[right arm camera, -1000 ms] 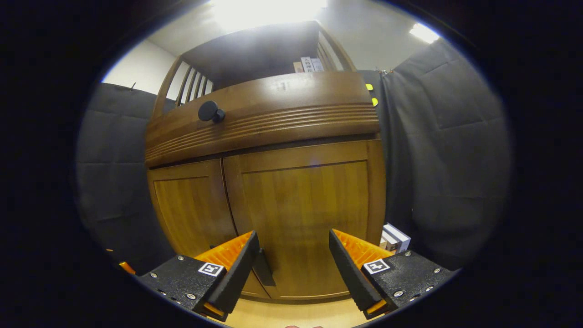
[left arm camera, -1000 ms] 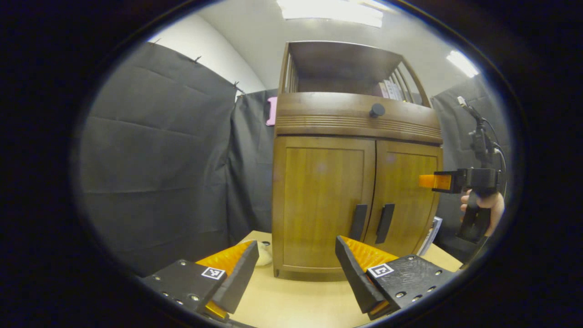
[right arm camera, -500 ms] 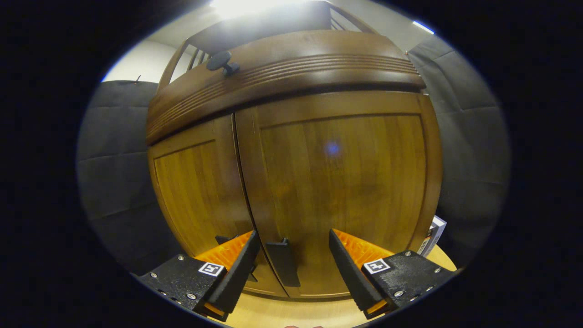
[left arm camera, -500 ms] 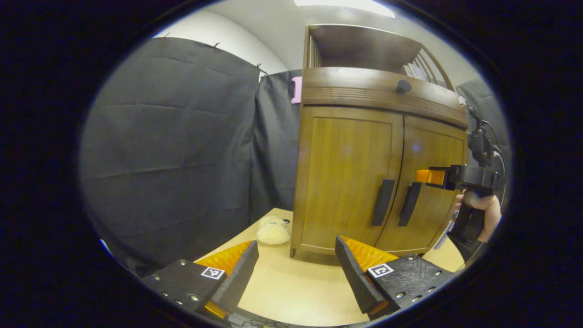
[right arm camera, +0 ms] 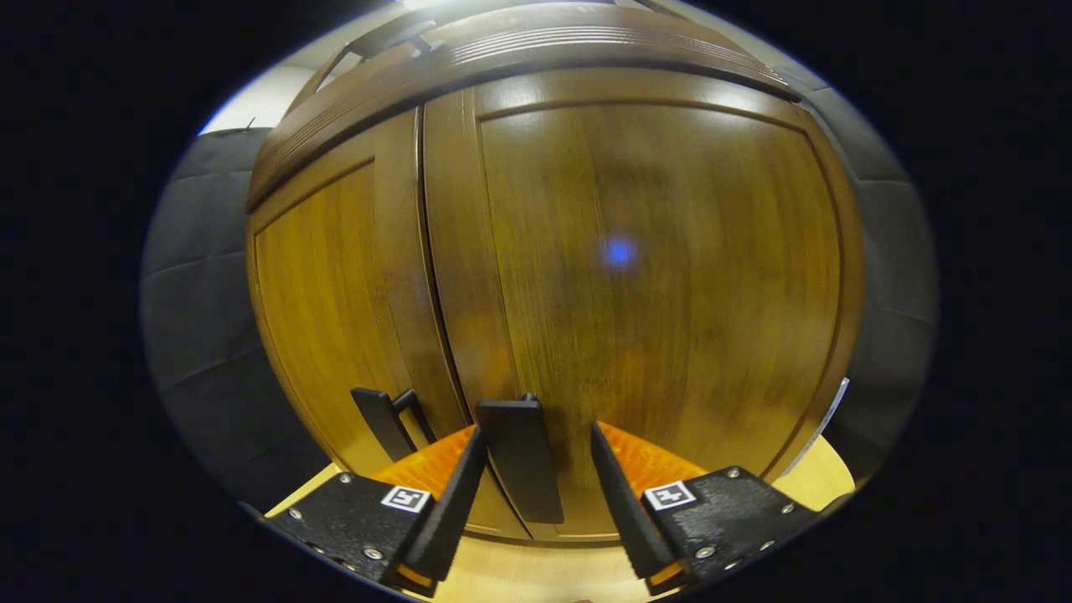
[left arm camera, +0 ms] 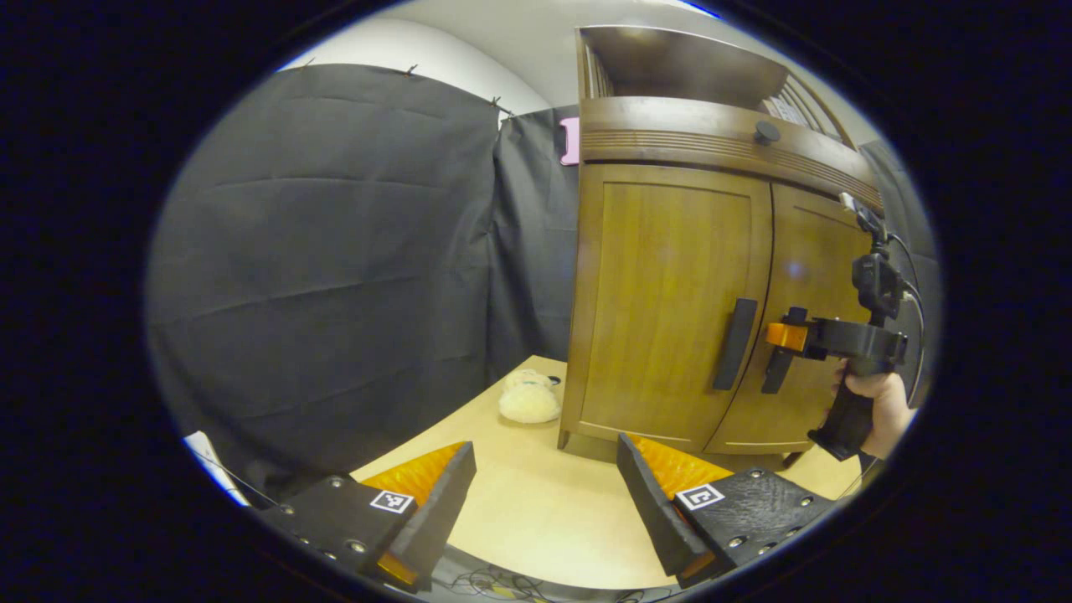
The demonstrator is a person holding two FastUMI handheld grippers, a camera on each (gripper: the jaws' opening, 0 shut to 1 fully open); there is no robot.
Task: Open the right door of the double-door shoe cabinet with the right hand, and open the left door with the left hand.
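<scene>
Standing on table: the wooden shoe cabinet (left arm camera: 670, 276) rests on the pale table (left arm camera: 536, 519) in the left gripper view, with both doors closed.
Cabinet contents: interior hidden behind the doors; the open top shelf (left arm camera: 678, 71) holds some book-like items (left arm camera: 787, 109) at its right end, too small to tell.
Drawer band: a ribbed band with a dark round knob (left arm camera: 765, 131) runs above the doors.
Right door: the right door (right arm camera: 653, 276) is shut; its dark handle (right arm camera: 521, 456) stands between the fingers of the right gripper (right arm camera: 532, 494).
Right gripper: spread, one finger on each side of the handle, not visibly pressing it; a hand (left arm camera: 879, 410) holds it in the left gripper view.
Left door: the left door (left arm camera: 670, 293) is shut, its handle (left arm camera: 734, 343) untouched.
Left gripper: the left gripper (left arm camera: 544, 502) is spread wide over the table, well apart from the cabinet.
Beside cabinet: a fluffy cream object (left arm camera: 528, 402) lies near the left foot.
Change: compared with half a second ago, the right gripper has closed in on the right handle and narrowed slightly; the left view has swung leftwards, the cabinet sitting farther right.
</scene>
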